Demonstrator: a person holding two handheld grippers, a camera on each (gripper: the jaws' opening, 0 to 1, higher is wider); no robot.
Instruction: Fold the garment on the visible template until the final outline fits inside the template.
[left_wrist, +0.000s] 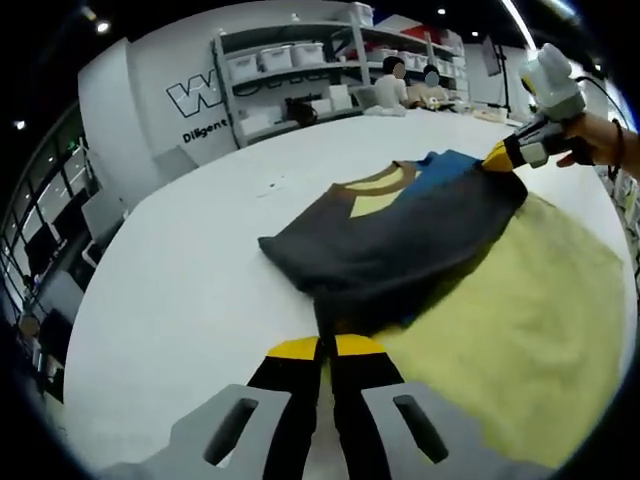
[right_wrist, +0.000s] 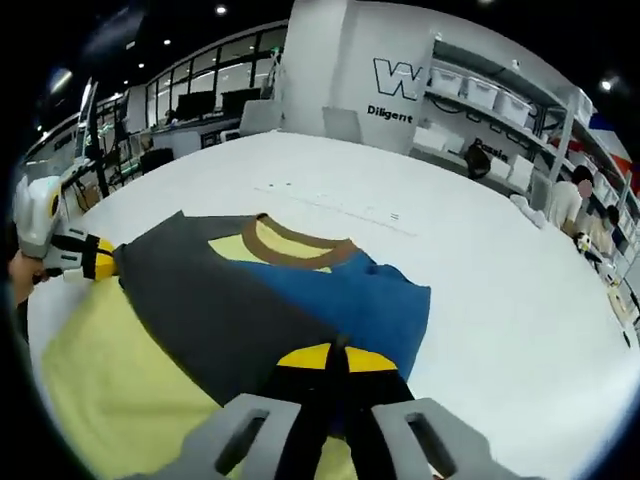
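Observation:
A T-shirt lies on the white table, with a yellow body, a dark grey panel folded across it, a blue sleeve and a brown collar. My left gripper is shut on the grey panel's near edge. At the far right, my right gripper pinches the grey corner beside the blue sleeve. In the right gripper view the T-shirt spreads ahead, and my right gripper is shut where grey meets blue. My left gripper grips the grey edge at the left.
Faint printed marks cross the table beyond the collar. Shelves with white bins stand behind the table, and people sit at the back. A hand holds the right gripper. Bare tabletop lies left of the shirt.

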